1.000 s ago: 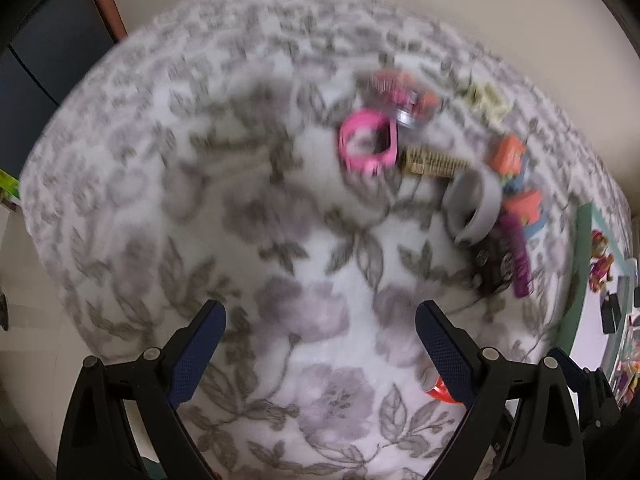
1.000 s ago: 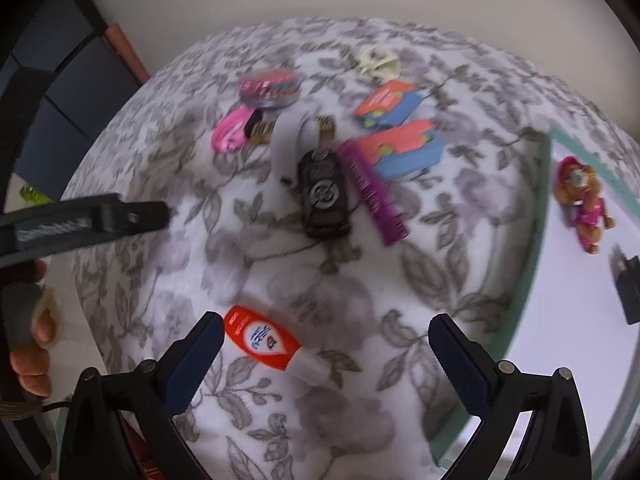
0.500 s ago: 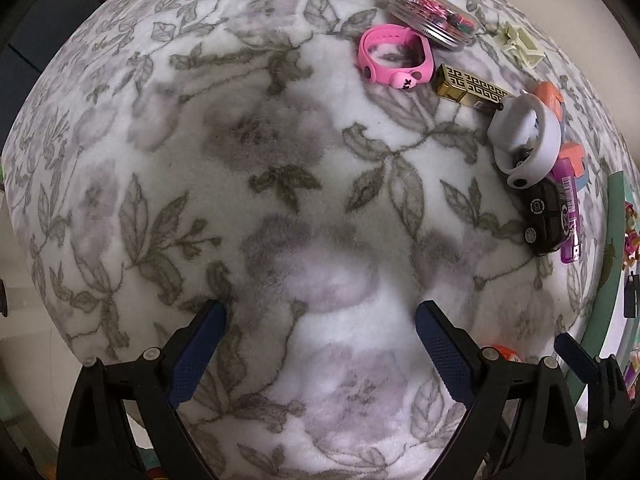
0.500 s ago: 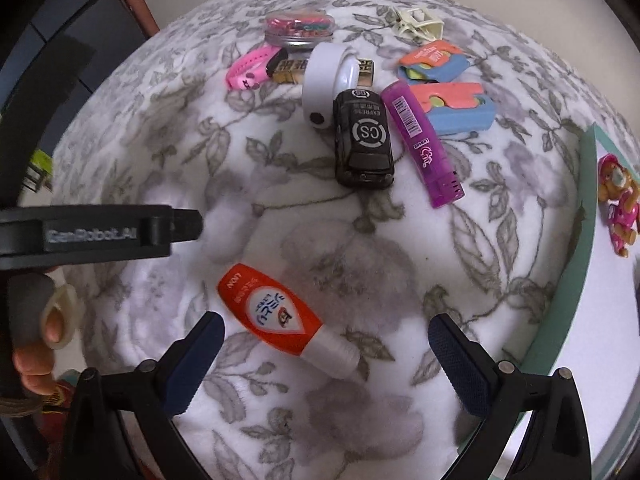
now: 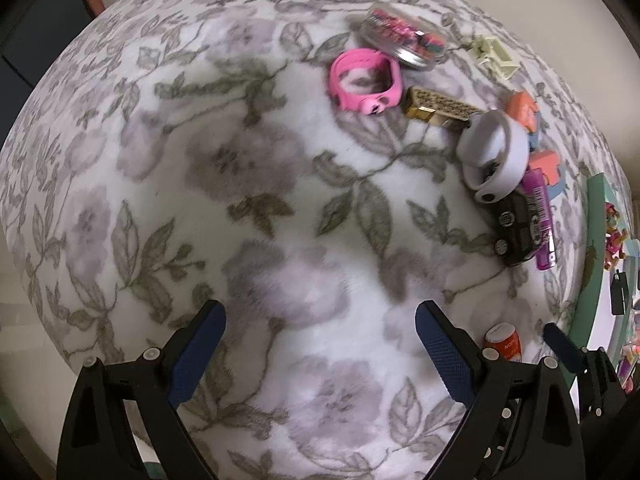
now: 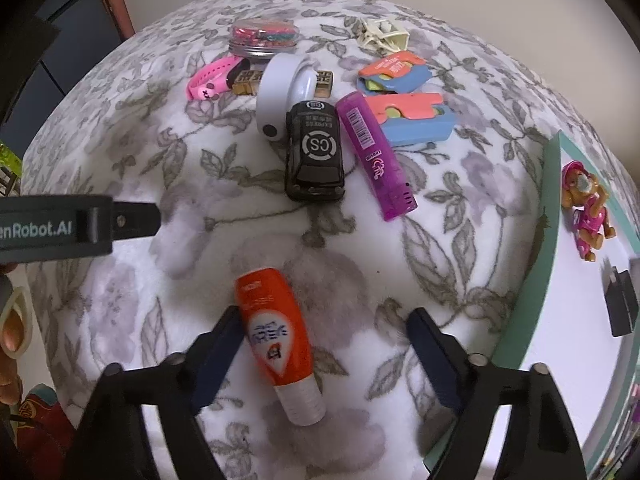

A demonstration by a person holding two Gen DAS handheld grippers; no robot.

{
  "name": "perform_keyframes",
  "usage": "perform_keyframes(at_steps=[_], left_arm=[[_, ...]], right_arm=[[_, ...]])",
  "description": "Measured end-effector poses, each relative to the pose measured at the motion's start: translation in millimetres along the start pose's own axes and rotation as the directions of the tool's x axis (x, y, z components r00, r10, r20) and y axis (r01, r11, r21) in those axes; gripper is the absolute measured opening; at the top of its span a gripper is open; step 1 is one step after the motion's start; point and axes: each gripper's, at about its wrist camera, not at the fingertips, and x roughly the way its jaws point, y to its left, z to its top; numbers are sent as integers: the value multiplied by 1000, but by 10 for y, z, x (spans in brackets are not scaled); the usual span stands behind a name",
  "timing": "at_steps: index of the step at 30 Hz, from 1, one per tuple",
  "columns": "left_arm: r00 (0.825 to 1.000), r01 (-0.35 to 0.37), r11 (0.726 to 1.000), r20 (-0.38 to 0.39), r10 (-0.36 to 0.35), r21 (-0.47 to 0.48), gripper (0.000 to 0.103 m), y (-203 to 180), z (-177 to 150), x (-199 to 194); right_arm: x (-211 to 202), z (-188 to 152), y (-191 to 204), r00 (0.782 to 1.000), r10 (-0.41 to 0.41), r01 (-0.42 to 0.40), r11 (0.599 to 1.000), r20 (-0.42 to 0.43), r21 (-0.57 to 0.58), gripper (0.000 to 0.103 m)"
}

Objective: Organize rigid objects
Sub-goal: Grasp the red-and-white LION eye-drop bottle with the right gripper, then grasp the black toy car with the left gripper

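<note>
The right claw (image 6: 320, 328) has come down over the orange bottle (image 6: 276, 336), which a second ago lay ahead of its fingertips and now lies between them; the jaws are closing, the left pad at the bottle's side, the right pad well clear. The left claw (image 5: 320, 332) hangs spread over bare floral fleece blanket (image 5: 248, 184), holding nothing. The bottle is smooth glossy plastic with a ribbed white cap, tapering to its neck. Beyond it lie one black toy car (image 6: 314, 152), one purple translucent lighter (image 6: 374, 156), one white ring-shaped band (image 6: 280, 88), one pink silicone wristband (image 6: 210, 78), one gold patterned block (image 6: 324, 78), two orange-and-blue foam puzzle pieces (image 6: 412, 118), and one cream hair claw clip (image 6: 382, 34). A round clear tin (image 6: 264, 38) holds small colourful bits. On the teal-rimmed white tray (image 6: 548, 216) stands one toy dog figure (image 6: 586, 208).
</note>
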Motion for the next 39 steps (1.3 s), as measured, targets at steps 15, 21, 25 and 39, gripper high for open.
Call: perform_keyframes(at_steps=[15, 21, 25, 39], left_arm=[[991, 42, 996, 122, -52, 83, 95, -469, 388, -275], [989, 69, 988, 117, -85, 136, 79, -766, 491, -311], [987, 124, 982, 83, -137, 145, 73, -970, 536, -297], [981, 186, 965, 25, -194, 187, 48, -1500, 595, -126]], right_arm=[[-96, -11, -215, 998, 54, -51, 997, -41, 62, 31], [-83, 63, -431, 999, 44, -42, 991, -15, 123, 31], [-81, 130, -639, 999, 41, -41, 985, 3, 168, 31], [-158, 224, -965, 998, 58, -60, 972, 17, 229, 31]])
